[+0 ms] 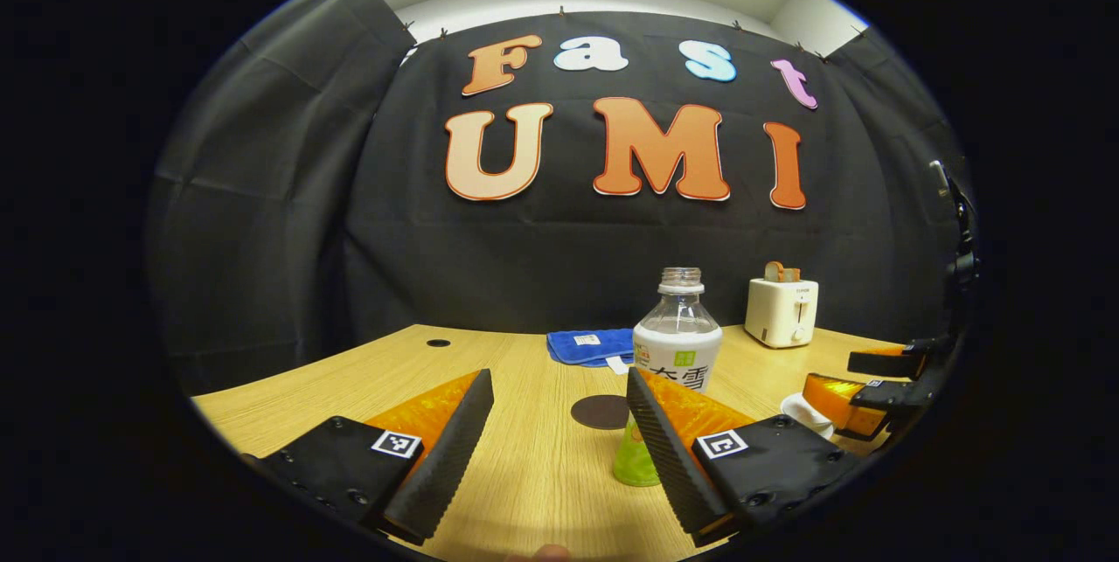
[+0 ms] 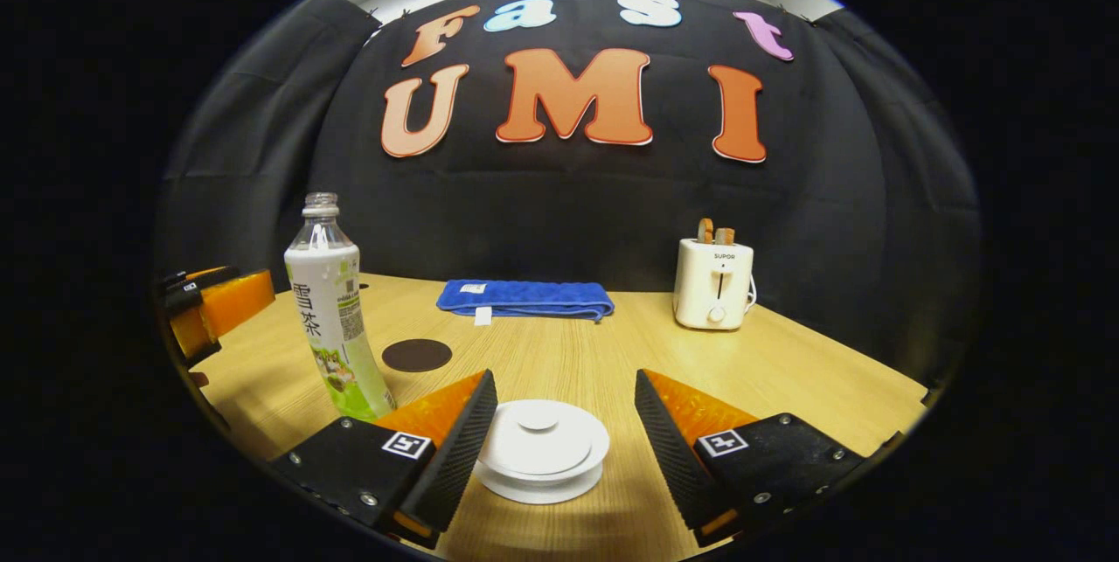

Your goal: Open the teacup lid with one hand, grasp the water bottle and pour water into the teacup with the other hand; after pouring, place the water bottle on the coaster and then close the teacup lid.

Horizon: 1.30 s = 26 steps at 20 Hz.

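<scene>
An uncapped clear water bottle with a white and green label stands upright on the wooden table, just beyond my left gripper's right finger. My left gripper is open and holds nothing. A dark round coaster lies flat behind the gap between its fingers. In the right gripper view, the white teacup with its lid on sits between the open fingers of my right gripper. The bottle and coaster are to its left. The right gripper shows at the right edge of the left gripper view, over the teacup.
A folded blue cloth lies at the back of the table near the booth wall. A white toaster with bread in it stands at the back right. The left gripper shows at the left edge of the right gripper view.
</scene>
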{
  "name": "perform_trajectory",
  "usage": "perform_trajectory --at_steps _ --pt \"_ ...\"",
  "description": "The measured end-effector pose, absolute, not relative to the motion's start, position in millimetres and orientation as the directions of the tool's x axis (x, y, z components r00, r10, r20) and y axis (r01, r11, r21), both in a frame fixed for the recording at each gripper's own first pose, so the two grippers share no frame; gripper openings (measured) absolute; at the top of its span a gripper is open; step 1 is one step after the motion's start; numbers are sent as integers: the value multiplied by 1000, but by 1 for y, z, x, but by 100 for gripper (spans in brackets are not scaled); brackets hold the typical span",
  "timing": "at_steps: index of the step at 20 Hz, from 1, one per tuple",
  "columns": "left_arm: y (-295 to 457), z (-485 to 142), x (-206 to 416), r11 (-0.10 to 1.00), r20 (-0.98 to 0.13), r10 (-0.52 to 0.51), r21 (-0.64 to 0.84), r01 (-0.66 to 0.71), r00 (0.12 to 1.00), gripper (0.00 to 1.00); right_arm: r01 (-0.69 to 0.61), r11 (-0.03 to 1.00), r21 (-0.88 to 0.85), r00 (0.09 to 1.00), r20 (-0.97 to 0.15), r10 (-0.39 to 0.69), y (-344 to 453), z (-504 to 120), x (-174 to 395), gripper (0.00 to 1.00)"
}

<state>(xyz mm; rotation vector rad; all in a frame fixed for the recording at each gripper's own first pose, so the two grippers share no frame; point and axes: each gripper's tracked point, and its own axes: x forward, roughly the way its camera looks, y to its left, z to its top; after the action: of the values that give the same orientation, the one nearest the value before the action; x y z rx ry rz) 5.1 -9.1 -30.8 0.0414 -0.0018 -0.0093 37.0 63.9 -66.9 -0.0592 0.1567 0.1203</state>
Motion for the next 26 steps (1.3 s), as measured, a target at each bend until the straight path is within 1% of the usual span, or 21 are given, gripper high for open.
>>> perform_trajectory --at_steps 2,3,4,5,6,7,8,9,10,11,12,13,15,20,24,26 --pt "-6 -34 6 999 -5 -5 37 5 1000 99 -134 990 -44 976 -181 124 70 -72 41 88" --pt "-5 -35 7 999 -8 -2 34 2 1000 99 -137 990 -36 975 -180 128 72 -71 43 82" --pt "-4 -36 6 1000 -12 0 29 0 1000 99 -139 990 -34 975 -181 130 73 -72 44 78" --pt "-2 -37 7 1000 -15 1 24 -1 1000 99 -139 990 -33 974 -186 131 73 -73 45 72" --pt "-1 -38 7 1000 -17 3 22 -3 1000 99 -138 990 -33 973 -190 130 74 -75 47 69" --pt "0 -38 7 1000 -17 6 19 -6 1000 99 -137 990 -32 972 -195 128 74 -75 47 61" --pt "1 -38 8 1000 -17 8 18 -8 1000 99 -136 990 -31 972 -200 127 74 -76 48 55" --pt "3 -39 8 1000 -17 8 16 -8 1000 99 -137 990 -25 970 -205 129 74 -77 50 45" --pt "2 -38 7 1000 -16 8 15 -8 1000 99 -136 990 -22 970 -207 129 74 -77 50 38" --pt "2 -38 8 1000 -16 8 15 -8 1000 99 -139 990 -24 970 -206 131 76 -77 49 28" --pt "2 -38 9 1000 -16 8 15 -8 1000 99 -137 990 -29 970 -204 129 76 -77 50 23" --pt "2 -39 8 1000 -17 8 14 -8 1000 99 -136 990 -34 971 -203 126 76 -76 50 25" --pt "0 -40 7 1000 -19 3 12 -2 1000 99 -128 991 -30 973 -197 119 74 -76 50 20" --pt "-5 -34 4 1000 -4 -6 26 6 1000 99 -111 994 -17 979 -173 106 63 -66 46 19" --pt "-20 -31 2 999 4 -33 37 33 999 99 -73 997 -21 989 -129 70 38 -47 43 19" --pt "-29 -24 0 998 27 -61 28 60 998 99 -39 999 -32 993 -116 35 20 -43 43 19"
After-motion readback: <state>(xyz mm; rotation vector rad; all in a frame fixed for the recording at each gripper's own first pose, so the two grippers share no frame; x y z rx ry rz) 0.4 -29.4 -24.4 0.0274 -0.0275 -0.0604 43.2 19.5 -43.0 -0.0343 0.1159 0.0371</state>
